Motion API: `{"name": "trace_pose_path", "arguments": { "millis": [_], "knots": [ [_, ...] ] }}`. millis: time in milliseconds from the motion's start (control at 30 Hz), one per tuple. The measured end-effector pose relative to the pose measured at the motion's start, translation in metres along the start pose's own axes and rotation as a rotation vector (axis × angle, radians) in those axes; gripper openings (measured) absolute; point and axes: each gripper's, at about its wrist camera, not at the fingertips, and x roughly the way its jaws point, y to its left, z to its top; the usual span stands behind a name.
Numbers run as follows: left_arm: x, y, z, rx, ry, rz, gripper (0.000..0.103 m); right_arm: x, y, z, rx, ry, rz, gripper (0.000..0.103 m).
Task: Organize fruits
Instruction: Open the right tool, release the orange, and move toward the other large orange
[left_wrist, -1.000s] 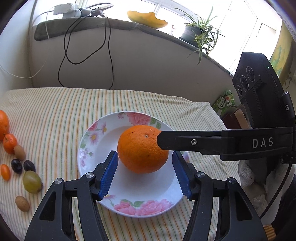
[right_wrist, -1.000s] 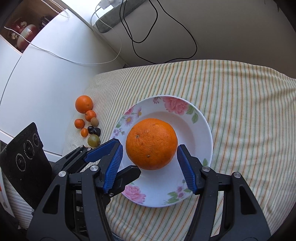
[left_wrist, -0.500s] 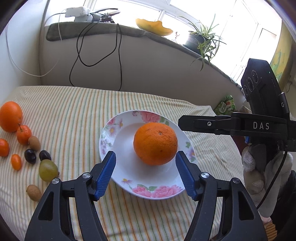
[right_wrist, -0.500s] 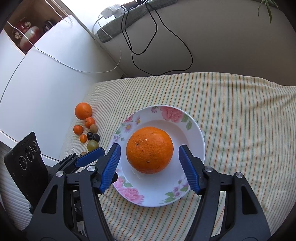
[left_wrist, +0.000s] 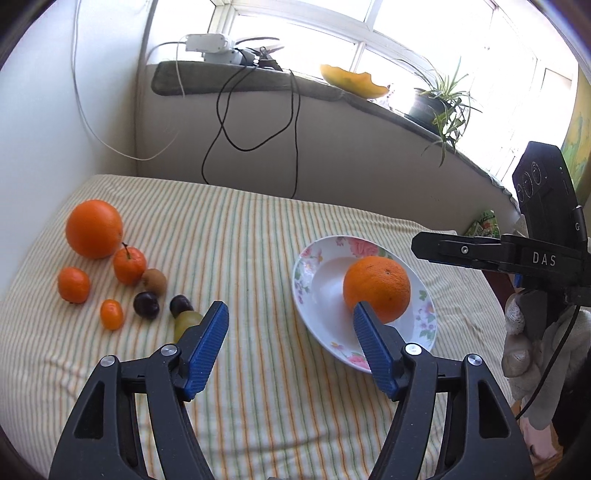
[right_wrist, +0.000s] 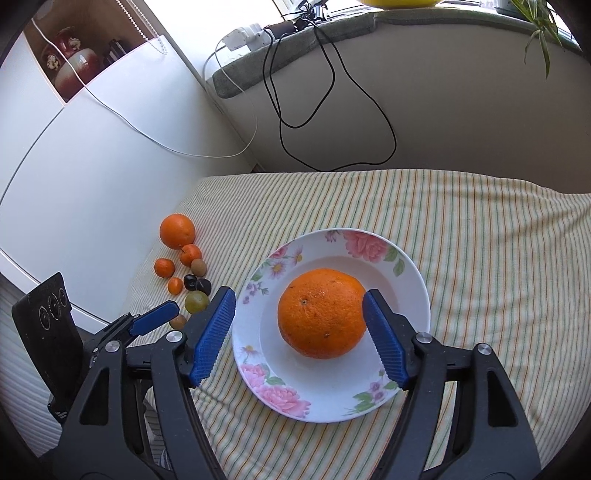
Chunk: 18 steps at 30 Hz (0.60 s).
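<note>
A big orange (right_wrist: 321, 314) rests on a white flowered plate (right_wrist: 406, 266) on the striped cloth. My right gripper (right_wrist: 298, 299) straddles it from the near side. Its jaws are opening, and the left pad stands well clear of the orange. My left gripper (left_wrist: 290, 315) hovers over bare cloth left of the plate (left_wrist: 321, 266), jaws opening with nothing between them; its right finger overlaps the orange (left_wrist: 376, 282) in view. Loose fruit lies further left: a large orange (left_wrist: 94, 229), two tangerines (left_wrist: 129, 266), a kumquat (left_wrist: 111, 314), a kiwi (left_wrist: 154, 281), dark plums (left_wrist: 146, 304) and a green fruit (left_wrist: 186, 321).
A wall with dangling black cables (left_wrist: 258, 140) backs the table. The windowsill above holds a power strip (left_wrist: 207, 42) and a potted plant (left_wrist: 439, 99). A white cabinet (right_wrist: 92, 177) stands to the left. A gloved hand (left_wrist: 524, 339) holds the right gripper's body at the right edge.
My left gripper has pulled off the orange and swung left, bringing the loose fruit into view. Both grippers' jaws have widened. The right gripper has lifted back a little from the orange.
</note>
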Motion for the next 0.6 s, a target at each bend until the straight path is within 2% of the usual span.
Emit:
{"name": "trace_pose_path", "arguments": {
  "millis": [33,200,600],
  "knots": [
    [-0.003,0.005,0.001,-0.007,-0.006,0.007,0.07,0.002,0.005,0.001,-0.019,0.003,0.0,0.081],
    [-0.017,0.035,0.004,-0.042,-0.033,0.055,0.07,0.015,0.03,0.011,-0.097,0.025,-0.011,0.081],
    [-0.039,0.104,0.008,-0.142,-0.079,0.153,0.07,0.057,0.081,0.032,-0.153,0.068,0.061,0.081]
  ]
}}
